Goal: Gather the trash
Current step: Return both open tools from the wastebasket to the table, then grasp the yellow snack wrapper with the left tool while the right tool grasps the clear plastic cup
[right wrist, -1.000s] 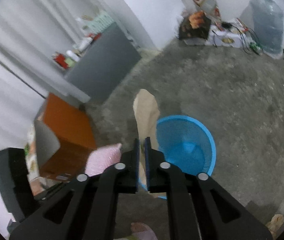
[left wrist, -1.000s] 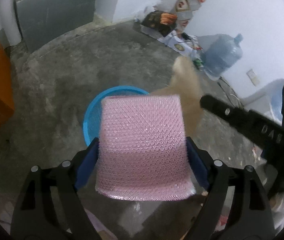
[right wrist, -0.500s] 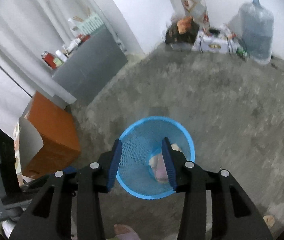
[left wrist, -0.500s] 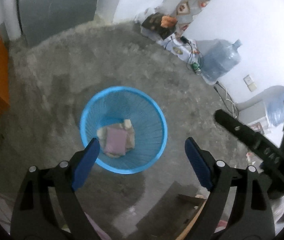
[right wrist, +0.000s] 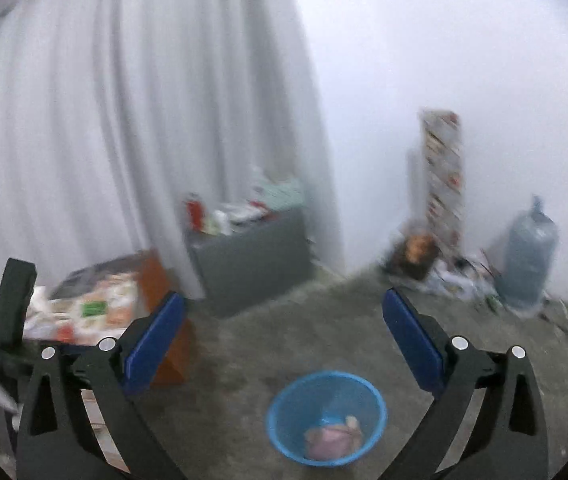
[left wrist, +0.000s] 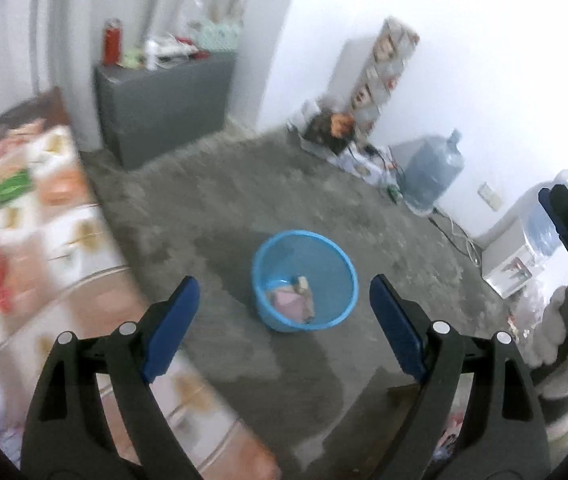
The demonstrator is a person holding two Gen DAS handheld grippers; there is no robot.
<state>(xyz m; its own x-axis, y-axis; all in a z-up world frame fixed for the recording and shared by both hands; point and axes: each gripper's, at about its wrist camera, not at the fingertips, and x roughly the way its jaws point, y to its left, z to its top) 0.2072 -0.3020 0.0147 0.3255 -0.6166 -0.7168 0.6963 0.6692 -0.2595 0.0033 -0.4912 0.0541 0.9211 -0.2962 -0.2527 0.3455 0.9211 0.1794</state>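
Note:
A round blue mesh basket [left wrist: 340,258] [right wrist: 280,434] stands on the grey concrete floor. Inside it lie a pink bubble-wrap piece [left wrist: 286,300] [right wrist: 330,440] and a tan paper scrap [left wrist: 304,283] [right wrist: 353,424]. My left gripper [left wrist: 284,308] hangs high above the basket with its blue pads wide apart and nothing between them. My right gripper [right wrist: 284,336] is raised and points almost level toward the curtain; its jaws are opening and they are empty. The right gripper's black body and a gloved hand [left wrist: 564,320] show at the right edge of the left wrist view.
A table with a patterned cloth [left wrist: 44,248] [right wrist: 96,308] runs along the left. A grey cabinet [left wrist: 164,100] [right wrist: 248,256] with bottles stands by the white curtain. A big water jug [left wrist: 432,172] [right wrist: 528,264], cables and boxes line the far wall.
The pink bubble wrap and the tan paper left both grippers and dropped into the basket. The right jaws spread wide. Both grippers rose and pulled back, and the right one tilted up.

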